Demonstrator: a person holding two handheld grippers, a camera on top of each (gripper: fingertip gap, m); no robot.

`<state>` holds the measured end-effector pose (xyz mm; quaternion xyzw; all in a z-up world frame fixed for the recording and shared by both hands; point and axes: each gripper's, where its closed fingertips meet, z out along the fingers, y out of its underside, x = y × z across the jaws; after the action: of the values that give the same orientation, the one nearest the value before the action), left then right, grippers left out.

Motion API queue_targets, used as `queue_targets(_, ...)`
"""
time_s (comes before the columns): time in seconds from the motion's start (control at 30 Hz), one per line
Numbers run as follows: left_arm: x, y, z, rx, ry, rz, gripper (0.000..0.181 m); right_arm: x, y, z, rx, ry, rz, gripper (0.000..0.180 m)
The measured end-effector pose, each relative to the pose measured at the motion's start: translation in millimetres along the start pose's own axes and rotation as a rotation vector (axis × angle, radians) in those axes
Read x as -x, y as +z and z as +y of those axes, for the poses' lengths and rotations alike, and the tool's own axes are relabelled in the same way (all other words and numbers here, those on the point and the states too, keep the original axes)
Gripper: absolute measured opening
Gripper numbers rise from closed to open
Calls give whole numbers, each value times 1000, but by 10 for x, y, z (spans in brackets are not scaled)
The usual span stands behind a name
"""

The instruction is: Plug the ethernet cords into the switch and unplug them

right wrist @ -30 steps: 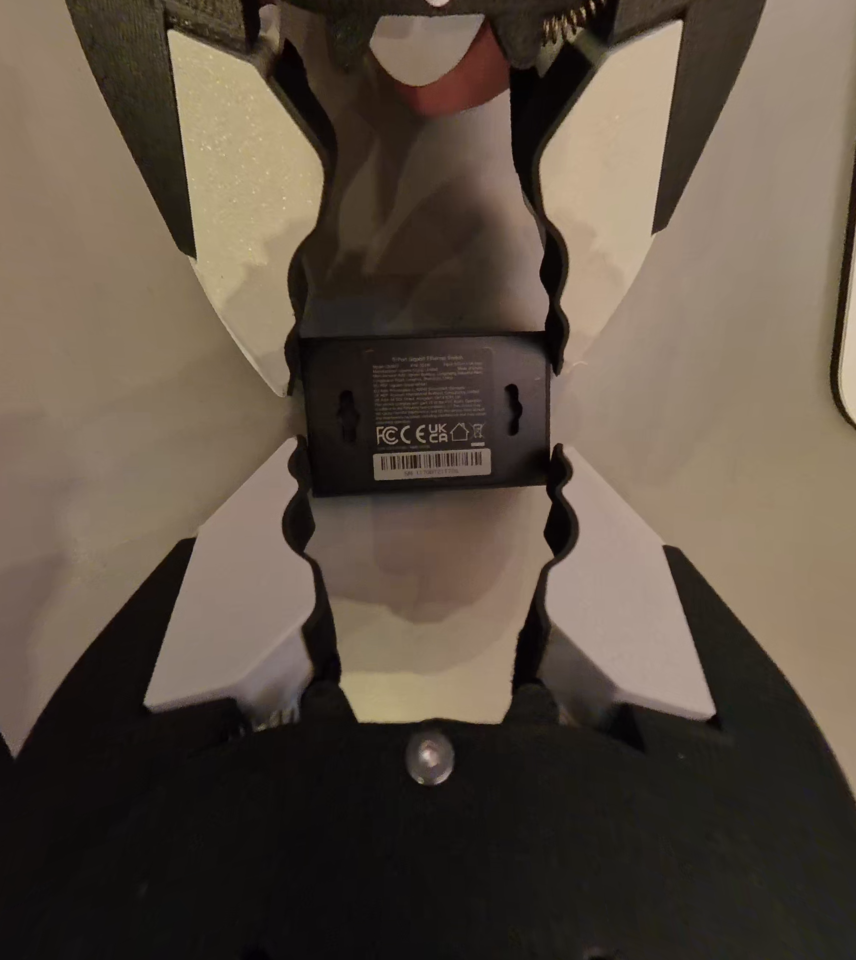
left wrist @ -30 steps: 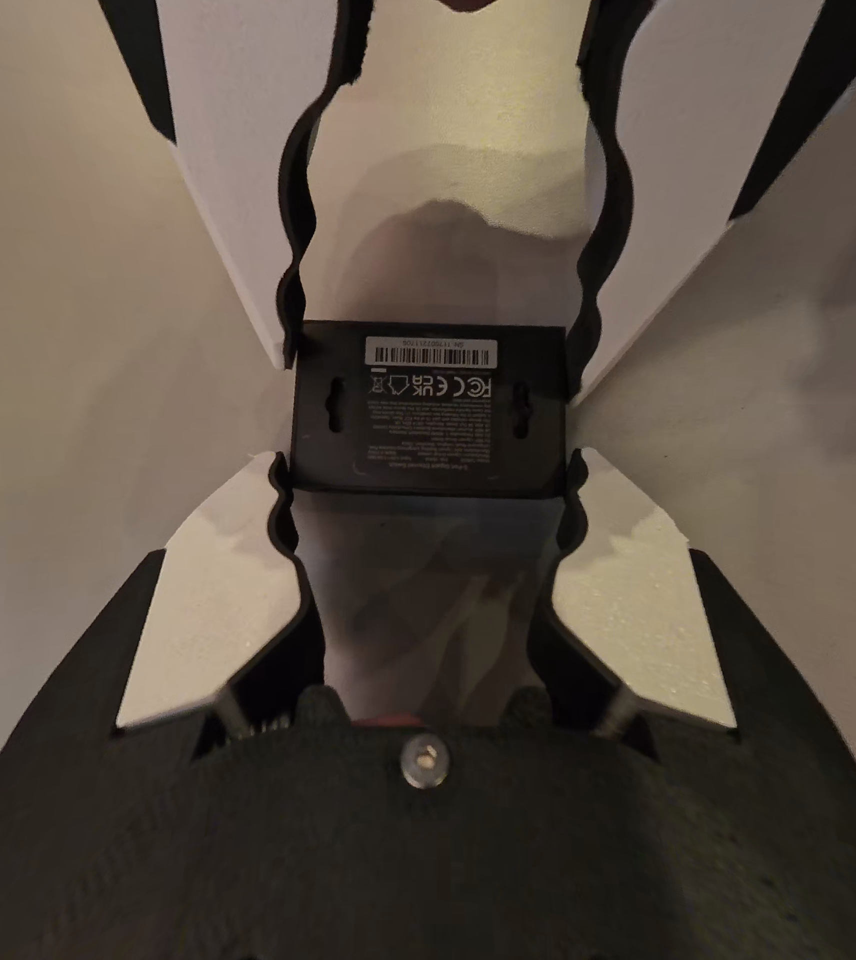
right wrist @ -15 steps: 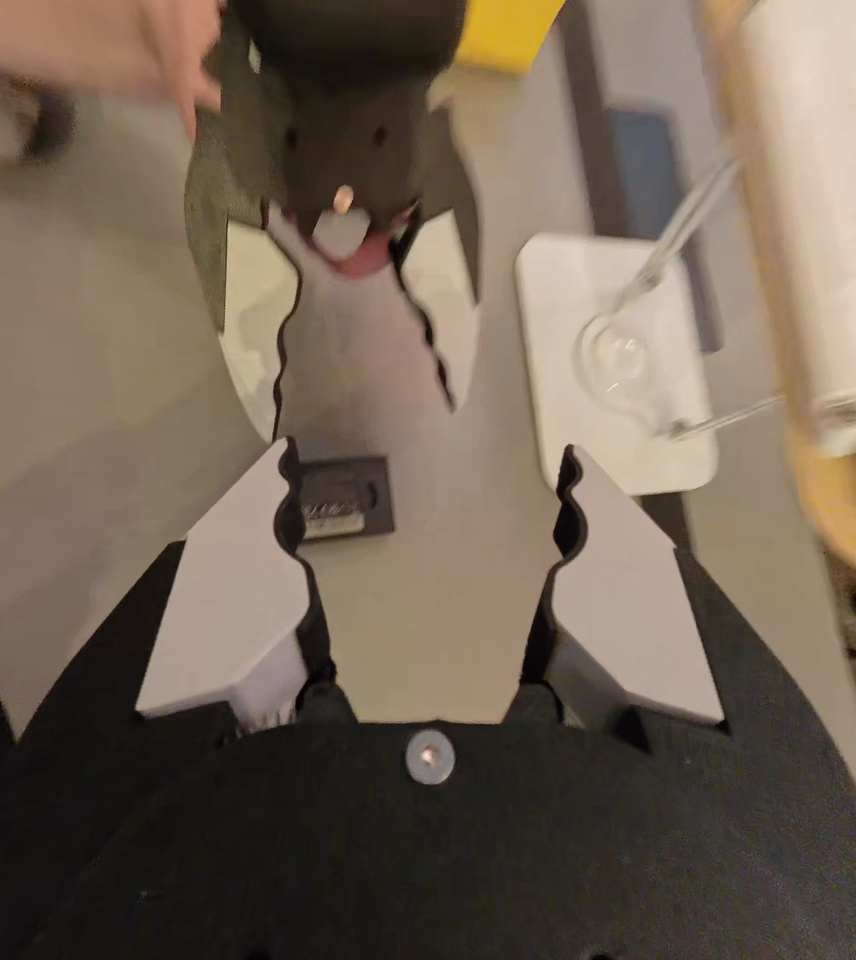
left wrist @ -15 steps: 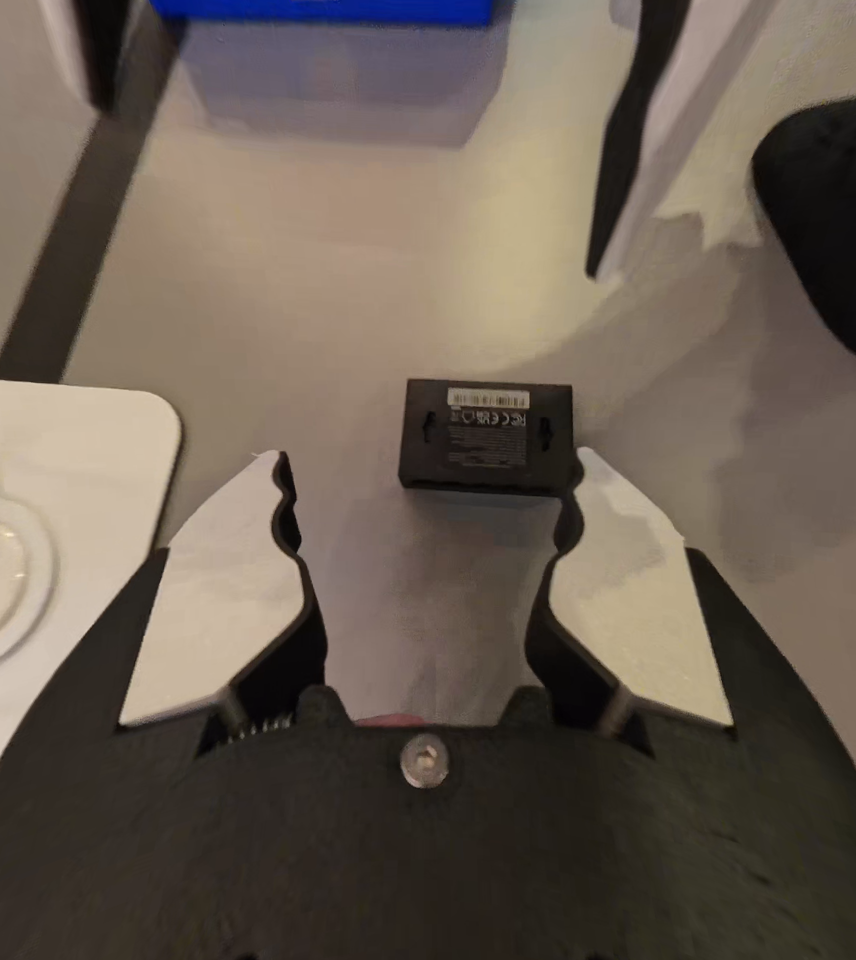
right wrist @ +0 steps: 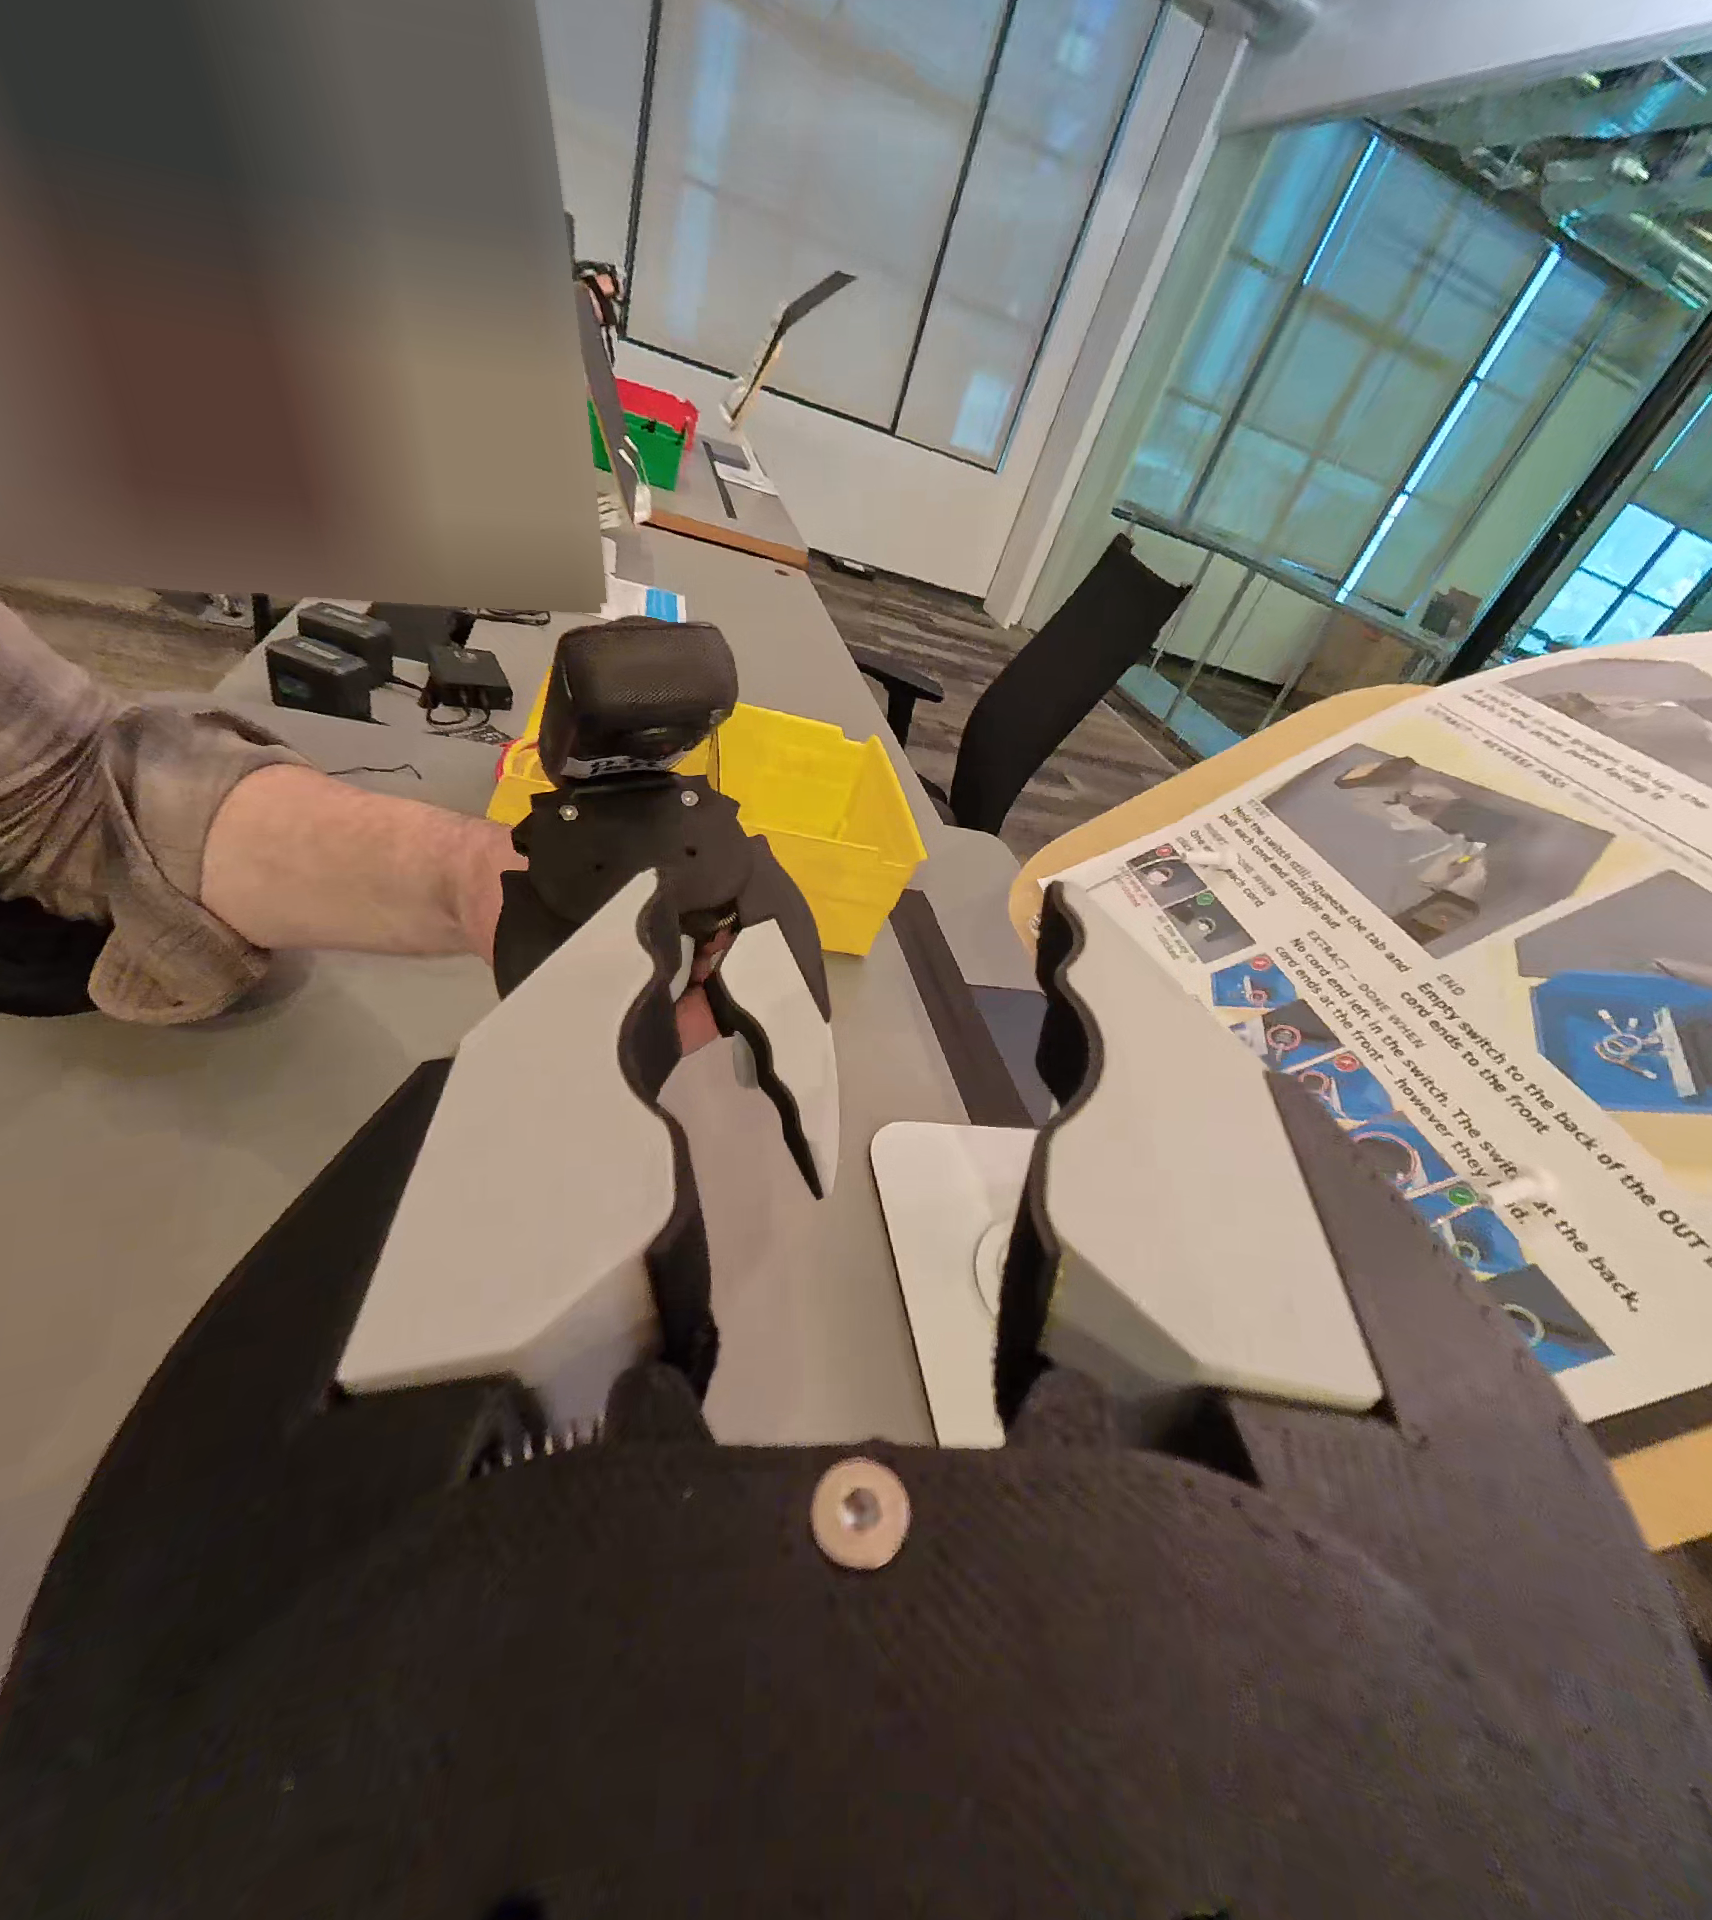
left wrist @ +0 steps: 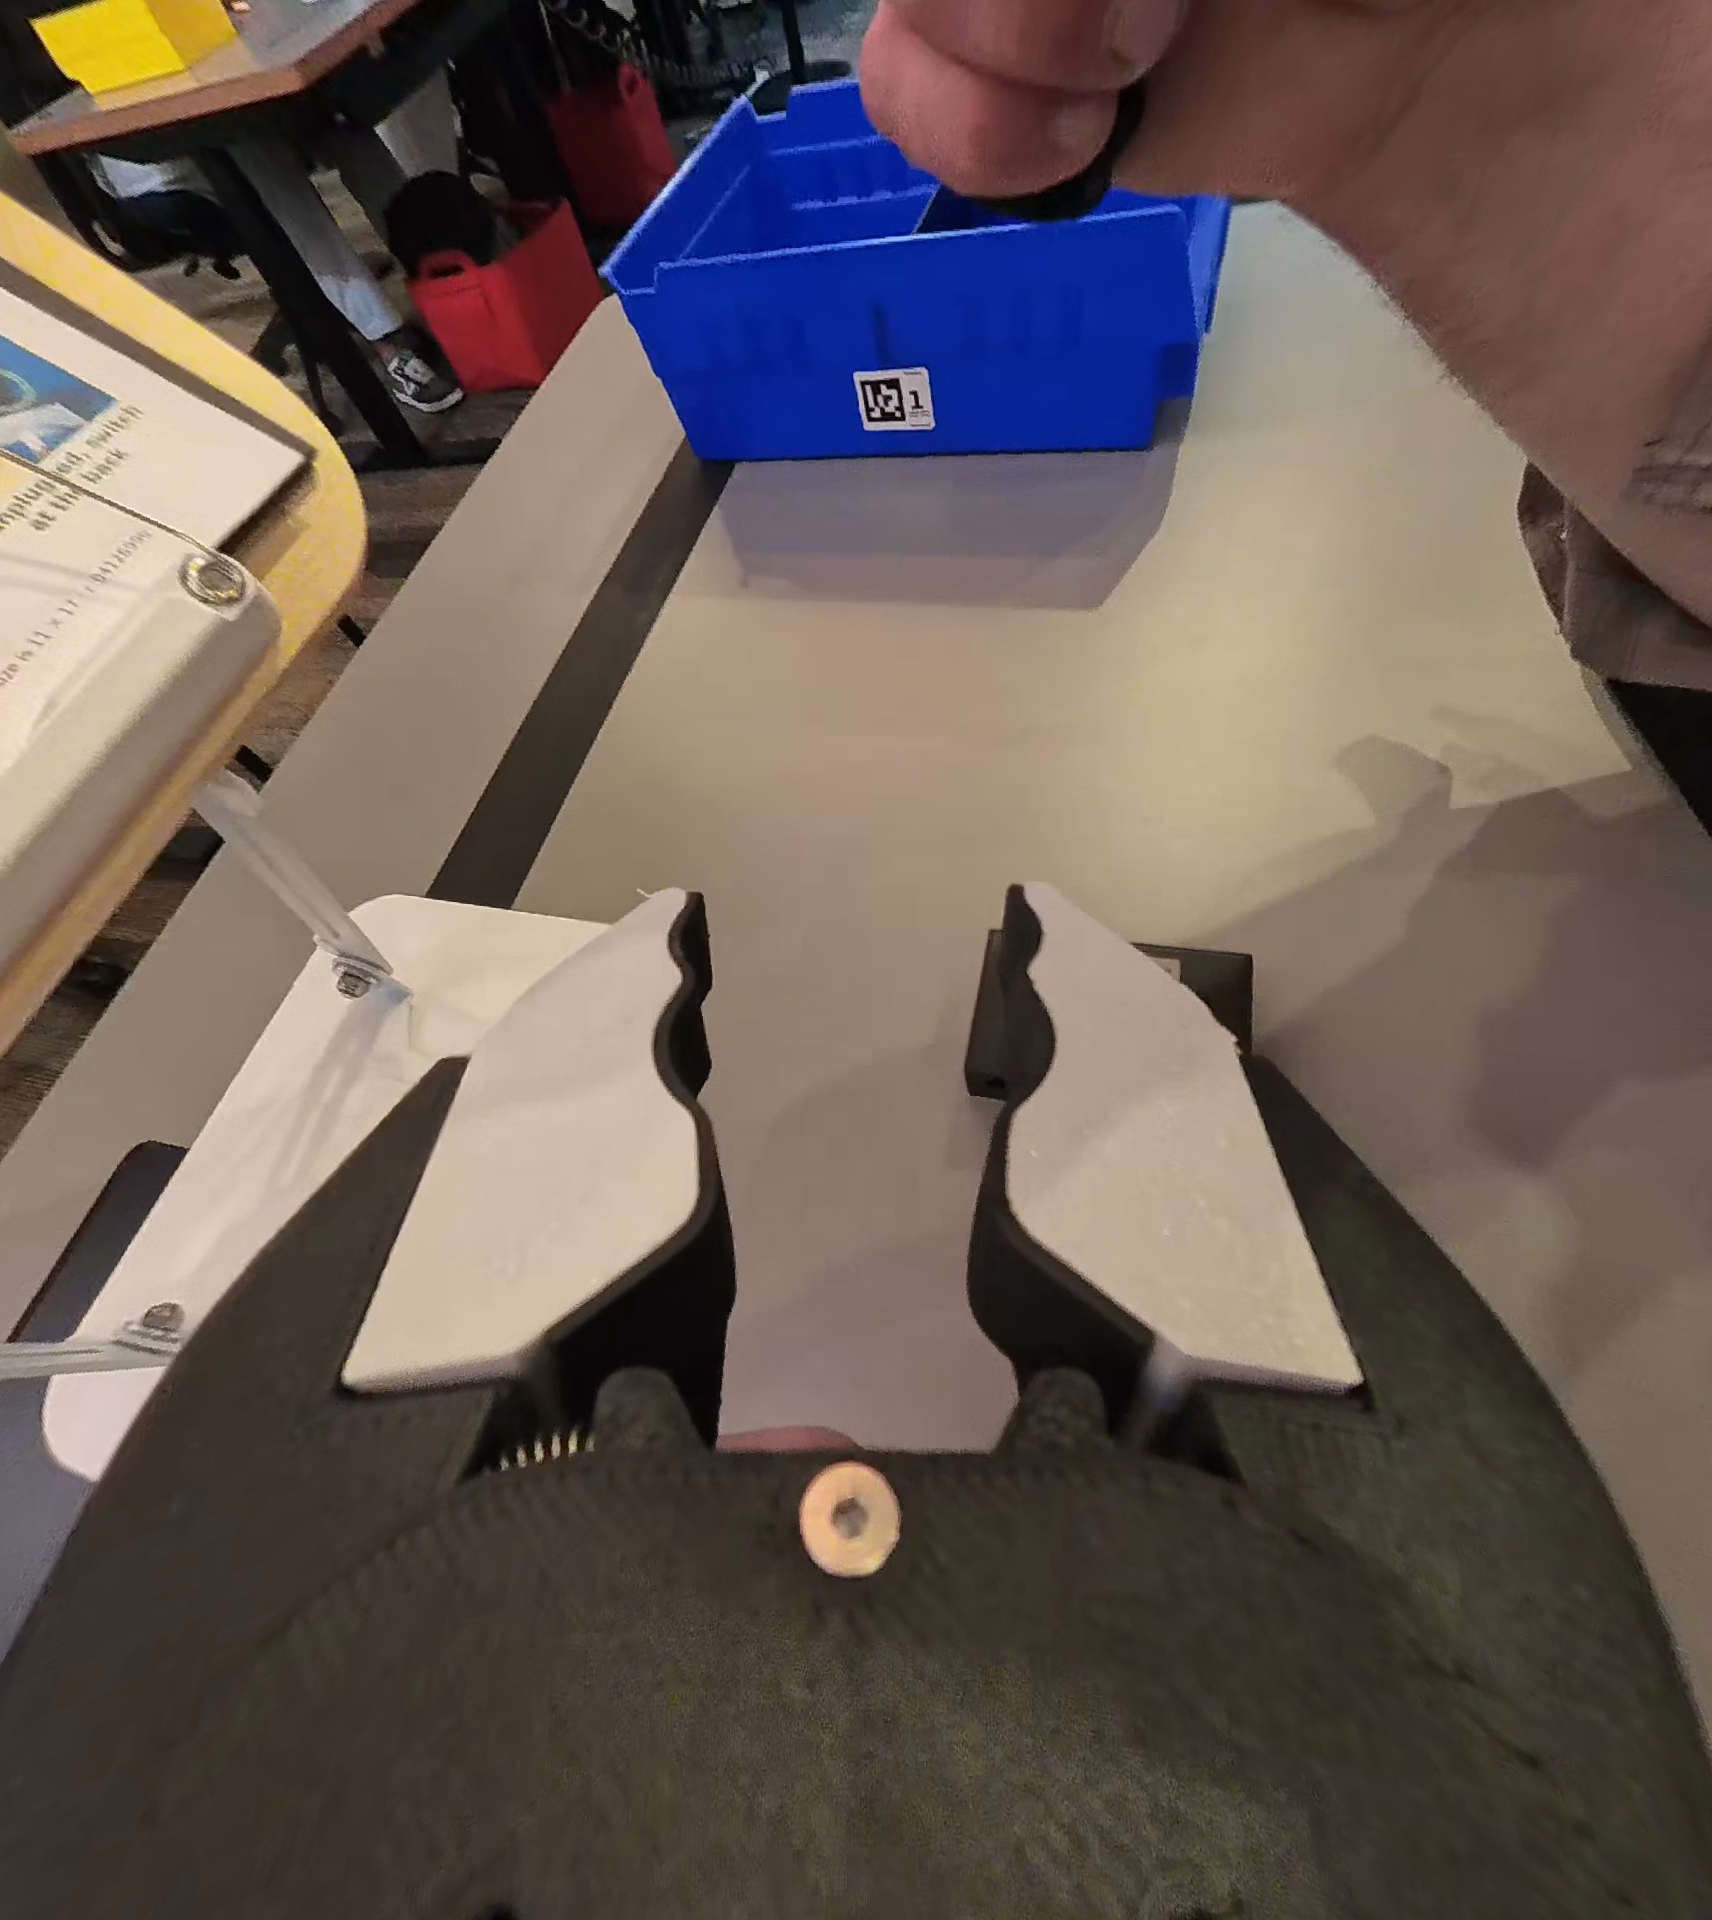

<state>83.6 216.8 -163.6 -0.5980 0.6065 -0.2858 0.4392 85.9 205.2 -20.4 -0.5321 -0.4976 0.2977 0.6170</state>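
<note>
The black switch (left wrist: 1207, 975) lies on the grey table (left wrist: 935, 727), mostly hidden behind the right finger of my left gripper (left wrist: 852, 930). That gripper is open and empty, just above the table, with the switch outside its jaws to the right. My right gripper (right wrist: 847, 914) is open and empty, raised and looking across the room. In the right wrist view, the left gripper's black body (right wrist: 623, 852) shows ahead, held by a hand. The switch does not show in that view. No ethernet cords are in view.
A blue bin (left wrist: 914, 312) stands at the table's far end. A yellow bin (right wrist: 810, 821) stands at the other end. An instruction board (right wrist: 1454, 987) on a white stand base (left wrist: 395, 987) sits beside the table. A person's forearm (left wrist: 1454, 260) reaches in at the upper right. My hands' fingertips stand some 15 cm from each other. To the black switch (left wrist: 1207, 975): left tips about 15 cm, right tips about 25 cm.
Both grippers straddled the switch from opposite sides a second ago. They have pulled back and tilted up, leaving the switch on the table. The left gripper's view has slid left of the switch.
</note>
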Motion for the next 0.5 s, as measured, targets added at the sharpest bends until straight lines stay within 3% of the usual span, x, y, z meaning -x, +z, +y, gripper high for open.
queue_targets(0.03,19,-24,-23,-1,8,-14,54,-12,-5,-17,-5,0,1,68)
queue_targets(0.23,462,-500,-280,-9,65,-256,55,42,-62,-96,21,-68,8,65)
queue_targets(0.3,682,-710,-262,59,92,-331,54,32,-79,-97,32,-79,20,65)
queue_targets(0.4,934,-1247,-121,197,74,-427,54,22,-114,-100,29,-79,21,65)
queue_targets(0.5,1121,-2074,222,349,-13,-605,56,0,-152,-109,14,-69,23,63)
